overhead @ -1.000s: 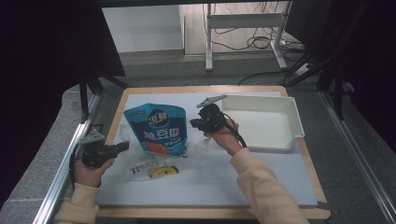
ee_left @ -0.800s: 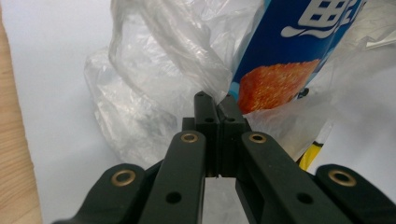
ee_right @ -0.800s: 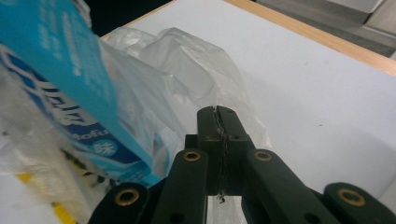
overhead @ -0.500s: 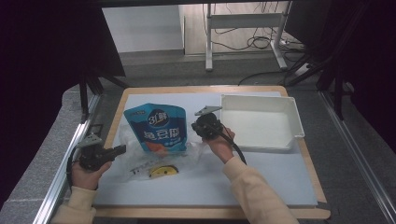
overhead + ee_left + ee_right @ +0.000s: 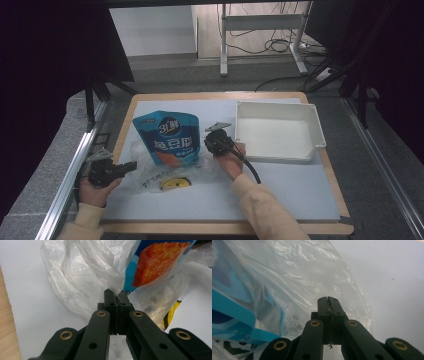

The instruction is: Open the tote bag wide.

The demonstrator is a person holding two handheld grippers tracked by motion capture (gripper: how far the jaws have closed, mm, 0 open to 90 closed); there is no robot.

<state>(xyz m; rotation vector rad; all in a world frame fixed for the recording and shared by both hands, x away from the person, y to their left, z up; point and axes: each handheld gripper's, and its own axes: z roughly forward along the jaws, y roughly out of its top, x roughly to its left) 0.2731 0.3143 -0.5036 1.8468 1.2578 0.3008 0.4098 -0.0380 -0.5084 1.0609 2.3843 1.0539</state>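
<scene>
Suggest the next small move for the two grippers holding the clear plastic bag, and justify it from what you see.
Probably draw the left gripper and right gripper apart to open the clear plastic bag. Both are shut on its film, and the blue pouch sits partly inside.

Left hand-held gripper (image 5: 131, 165) and right hand-held gripper (image 5: 209, 145) both have jaws pressed together

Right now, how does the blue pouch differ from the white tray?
The blue pouch is printed, soft and flat; the white tray is plain, rigid and walled. The pouch sits partly inside a clear plastic bag; the tray stands bare and holds nothing. The pouch lies left of the right gripper, the tray to its right. Both rest on the grey mat.
</scene>
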